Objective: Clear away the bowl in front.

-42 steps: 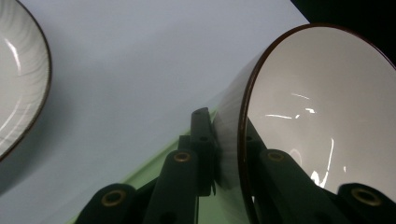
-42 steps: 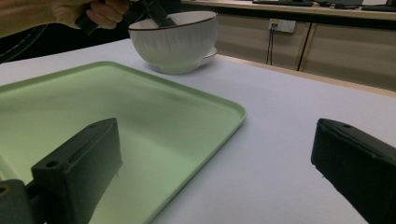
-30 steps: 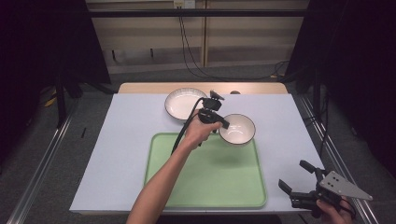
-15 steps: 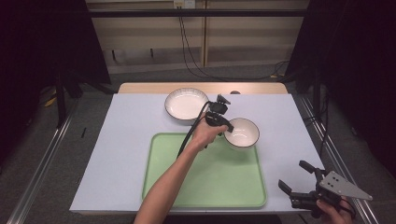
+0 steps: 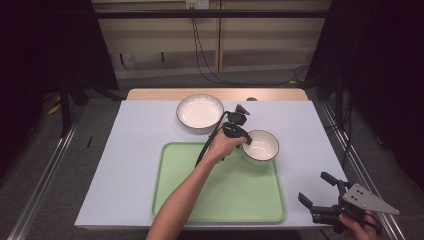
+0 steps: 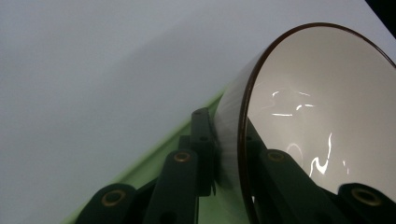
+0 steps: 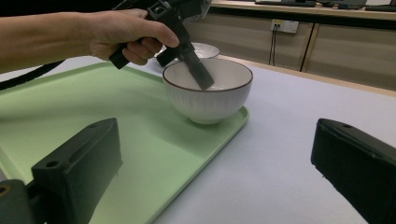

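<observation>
White ceramic small bowl [image 5: 260, 146] sits at the far right corner of the green tray [image 5: 220, 195], base seemingly on the tray's rim there; from the right gripper view it looks perched on the tray edge, hard to say if fully seated or lifted a bit. Left hand-held gripper [image 5: 239, 131] is clamped on the bowl's near-left rim: one jaw inside the bowl, one outside against the ribbed wall, clear in the left gripper view [image 6: 219, 154]. So the bowl lies directly at that gripper's tips, extending away toward the table's right edge. Left hand [image 5: 223, 147] reaches over the tray from the near edge, cable trailing down along the forearm.

Right hand-held gripper [image 5: 320, 205] is well apart, hovering off the near right corner of the table, jaws spread wide with nothing between them. Left is far nearer the bowl.

Around: larger white bowl [image 5: 200, 111] toward the far edge, just beyond the tray, close to the left gripper's back end. Tray interior is bare green, open space toward the near edge. Table [image 5: 125, 160] covered in a pale sheet. Any drag of the small bowl inward has to clear the tray lip; the big bowl crowds a far-side move.
</observation>
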### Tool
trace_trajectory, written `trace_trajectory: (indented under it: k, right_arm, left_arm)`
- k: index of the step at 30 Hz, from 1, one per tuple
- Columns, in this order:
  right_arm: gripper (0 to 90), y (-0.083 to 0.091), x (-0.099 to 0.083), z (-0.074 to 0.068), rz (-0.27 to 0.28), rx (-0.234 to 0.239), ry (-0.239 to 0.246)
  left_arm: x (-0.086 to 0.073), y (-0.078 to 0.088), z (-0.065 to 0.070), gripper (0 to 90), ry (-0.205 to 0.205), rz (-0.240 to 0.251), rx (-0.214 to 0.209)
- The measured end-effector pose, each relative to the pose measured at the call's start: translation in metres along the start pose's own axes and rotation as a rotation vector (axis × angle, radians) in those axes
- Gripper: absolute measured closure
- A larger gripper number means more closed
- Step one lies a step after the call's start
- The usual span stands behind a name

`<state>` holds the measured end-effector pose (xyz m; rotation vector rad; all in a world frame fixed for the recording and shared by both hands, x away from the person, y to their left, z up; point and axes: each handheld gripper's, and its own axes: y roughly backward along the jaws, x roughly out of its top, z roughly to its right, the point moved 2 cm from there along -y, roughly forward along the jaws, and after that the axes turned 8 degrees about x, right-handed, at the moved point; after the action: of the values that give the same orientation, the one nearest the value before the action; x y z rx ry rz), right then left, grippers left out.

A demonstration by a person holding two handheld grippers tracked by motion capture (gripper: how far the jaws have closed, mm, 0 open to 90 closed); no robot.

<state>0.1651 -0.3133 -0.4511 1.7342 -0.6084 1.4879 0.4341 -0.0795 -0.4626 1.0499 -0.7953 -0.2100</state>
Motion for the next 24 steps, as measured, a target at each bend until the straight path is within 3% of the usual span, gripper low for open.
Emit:
trace_trajectory:
  k: [6, 9, 10, 16, 20, 22, 24]
  right_arm:
    - [1.5, 0.0004, -0.0001, 0.0003, 0.001, 0.001, -0.003]
    - [1.4, 0.0003, -0.0001, 0.0005, 0.000, -0.001, -0.001]
    - [1.5, 0.0004, -0.0001, 0.0002, -0.001, 0.000, -0.001]
    - [1.4, 0.0003, 0.0001, -0.0002, 0.000, 0.003, 0.000]
    - [1.4, 0.0004, 0.0000, -0.0001, 0.000, -0.001, 0.000]
    - [1.4, 0.0005, -0.0001, 0.0002, -0.001, 0.000, -0.001]
    - [1.4, 0.0003, 0.0000, -0.0001, 0.000, 0.000, -0.001]
  left_arm:
    - [-0.0011, -0.0057, 0.0008, 82.2, 0.021, -0.005, 0.004]
    - [-0.0006, -0.0054, 0.0011, 82.3, 0.005, -0.015, 0.011]
    - [0.0000, -0.0063, 0.0031, 82.3, 0.029, -0.004, 0.022]
    - [-0.0010, -0.0048, 0.0015, 82.0, -0.003, -0.016, 0.019]
    - [-0.0022, -0.0064, 0.0029, 81.6, 0.004, 0.014, 0.014]
    - [-0.0030, -0.0060, 0.0014, 80.7, -0.018, 0.007, 0.016]
    - [-0.0039, -0.0073, 0.0016, 75.9, -0.016, 0.028, 0.021]
